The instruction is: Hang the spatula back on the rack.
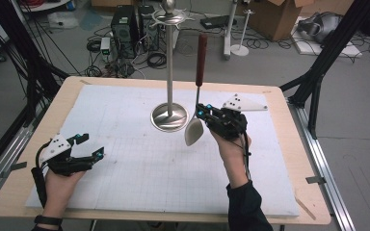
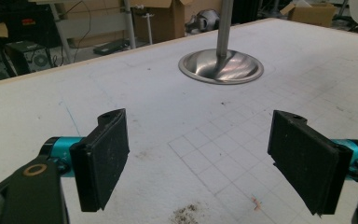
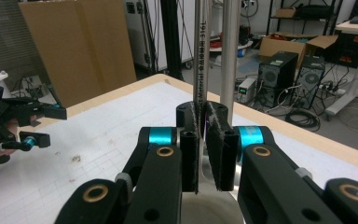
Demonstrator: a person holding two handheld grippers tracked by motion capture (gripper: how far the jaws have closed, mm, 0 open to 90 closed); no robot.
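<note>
Spoon [image 1: 198, 86] upright in right claw [image 1: 201, 111], shank lettering in right gripper view

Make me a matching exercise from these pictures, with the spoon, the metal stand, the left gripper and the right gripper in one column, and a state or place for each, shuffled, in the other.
Column one:
1. spoon
2. metal stand
3. left gripper
4. right gripper

Column two:
A. jaws wide apart with nothing between them, low over the white mat
B. upright on its round base on the mat
C. held off the mat, bowl down and dark red handle up
D. jaws closed on a metal shaft

Pairs: 1-C, 2-B, 3-A, 4-D
</note>
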